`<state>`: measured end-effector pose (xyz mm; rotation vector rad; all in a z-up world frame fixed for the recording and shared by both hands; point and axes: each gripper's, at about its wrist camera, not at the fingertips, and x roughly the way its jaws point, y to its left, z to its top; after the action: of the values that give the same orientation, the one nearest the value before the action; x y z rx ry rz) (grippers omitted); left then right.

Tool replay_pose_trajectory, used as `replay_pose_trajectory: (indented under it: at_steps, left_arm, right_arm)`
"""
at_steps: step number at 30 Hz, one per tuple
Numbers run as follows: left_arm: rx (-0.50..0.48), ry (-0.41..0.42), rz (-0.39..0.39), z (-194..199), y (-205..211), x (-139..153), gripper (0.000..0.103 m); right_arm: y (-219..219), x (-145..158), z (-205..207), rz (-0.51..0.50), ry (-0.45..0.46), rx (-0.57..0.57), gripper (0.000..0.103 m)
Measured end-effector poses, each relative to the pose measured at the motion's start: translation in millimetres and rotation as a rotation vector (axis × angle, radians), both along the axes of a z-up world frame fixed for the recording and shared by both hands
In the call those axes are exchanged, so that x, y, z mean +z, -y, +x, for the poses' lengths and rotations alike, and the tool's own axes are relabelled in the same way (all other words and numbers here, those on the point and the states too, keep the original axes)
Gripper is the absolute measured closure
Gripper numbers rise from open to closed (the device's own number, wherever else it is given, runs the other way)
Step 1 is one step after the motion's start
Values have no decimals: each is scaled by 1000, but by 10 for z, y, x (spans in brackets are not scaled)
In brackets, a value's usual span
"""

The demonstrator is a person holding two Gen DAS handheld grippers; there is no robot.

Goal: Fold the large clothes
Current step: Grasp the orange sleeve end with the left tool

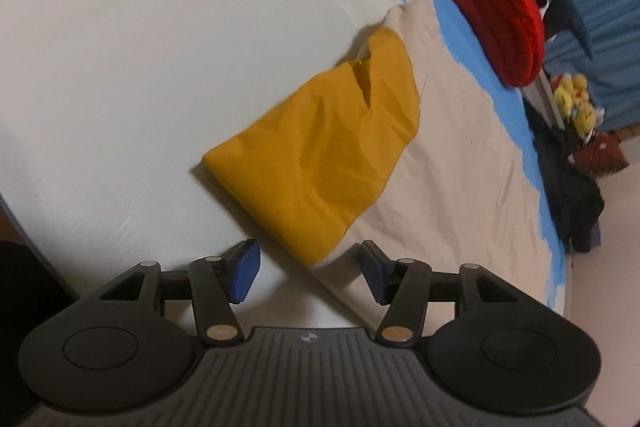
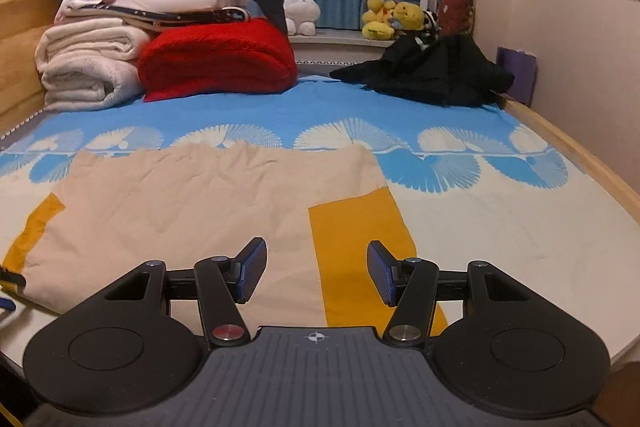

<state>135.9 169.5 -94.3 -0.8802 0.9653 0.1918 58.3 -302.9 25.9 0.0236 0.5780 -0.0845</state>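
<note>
From the left wrist view, the left gripper (image 1: 310,277) tilts steeply down over the bed (image 1: 100,47), its jaws standing apart with nothing between them. Just beyond them lies the garment's yellow sleeve (image 1: 320,147), folded inward onto the beige body (image 1: 460,167), which I take to be the first fold, laid so the shirt narrows. The sleeve's near corner sits just ahead of the jaws, untouched.

From the right wrist view, the right gripper (image 2: 316,273) leans more gently down, jaws apart and empty, hovering above the near hem where the other yellow sleeve (image 2: 356,247) meets the beige cloth. The garment lies spread flat on the near half of the bed, well apart from the red blanket (image 2: 216,59) at the far end.
</note>
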Motion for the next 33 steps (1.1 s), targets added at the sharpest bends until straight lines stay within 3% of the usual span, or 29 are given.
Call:
replay_pose_trajectory:
  at_steps: [7, 13, 20, 22, 23, 24, 27, 33]
  left_arm:
    - [91, 73, -44, 24, -35, -91, 40]
    - [125, 139, -40, 139, 45, -136, 29]
    - [176, 190, -24, 239, 98, -181, 29]
    - [196, 193, -15, 255, 107, -194, 33]
    - [201, 191, -12, 258, 100, -196, 43]
    - [205, 184, -10, 268, 101, -199, 58]
    - [189, 190, -5, 276, 98, -154, 81]
    - [151, 238, 38, 236, 91, 320, 90]
  right_arm:
    - [13, -21, 6, -4, -5, -1, 45]
    - [49, -48, 31, 7, -13, -15, 45]
    - [41, -88, 58, -13, -24, -7, 45]
    - [48, -93, 60, -16, -27, -5, 45]
    - [49, -95, 64, -16, -27, -7, 45]
    - [52, -94, 70, -16, -26, -9, 45]
    - [29, -93, 91, -4, -25, -8, 45]
    - [-185, -89, 168, 16, -9, 45, 46]
